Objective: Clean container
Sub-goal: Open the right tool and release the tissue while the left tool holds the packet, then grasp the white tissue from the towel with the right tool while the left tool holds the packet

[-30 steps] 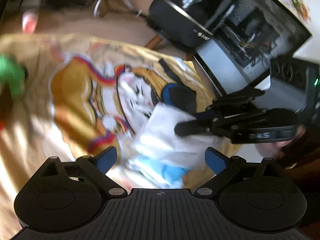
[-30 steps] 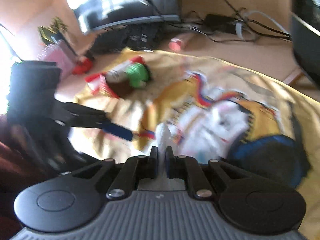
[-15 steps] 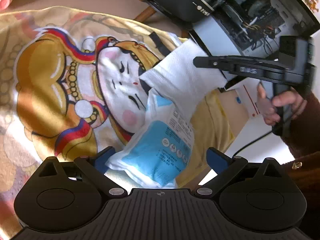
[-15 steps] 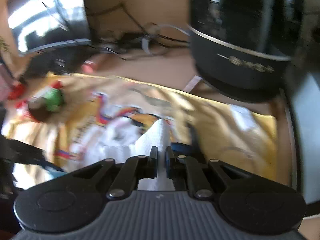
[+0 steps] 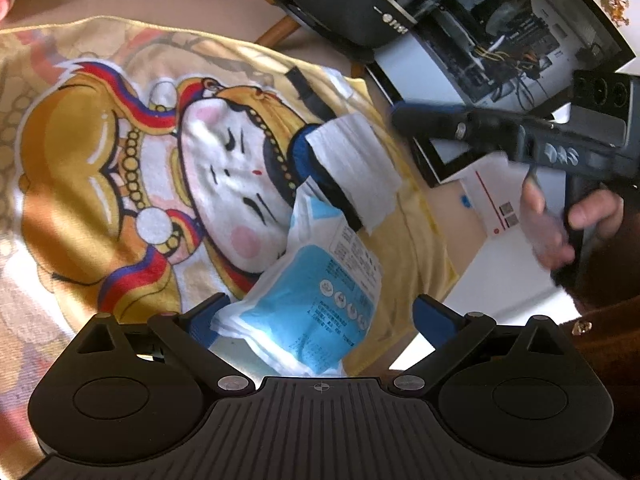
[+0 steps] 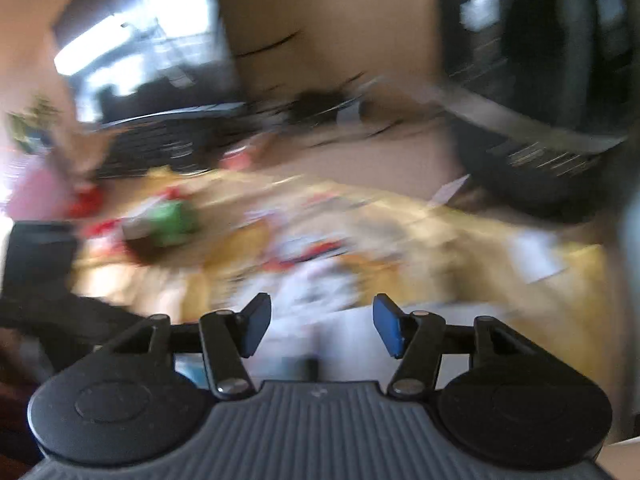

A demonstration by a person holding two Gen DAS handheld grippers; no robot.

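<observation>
White tissue (image 5: 356, 168) lies flat on the yellow printed towel (image 5: 100, 184), just beyond the blue wipe pack (image 5: 316, 304). Right gripper (image 6: 320, 330) jaws just opened, apparently empty (blurred). Left gripper (image 5: 316, 316) jaws spread wide around the pack.

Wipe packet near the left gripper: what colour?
Light blue and white packet; clearest in the left wrist view.

I count one yellow printed towel with a cartoon face (image 5: 132, 184) under my two claws, and on it one white folded paper tissue (image 5: 356, 168) at about two o'clock from the face and one blue-and-white soft tissue pack (image 5: 312, 304) at five o'clock. At twelve o'clock stands one black round appliance (image 5: 340, 4), with one open computer case (image 5: 500, 40) at two o'clock. In my right claw's blurred view I make out one green round object (image 6: 172, 224) at ten o'clock.
</observation>
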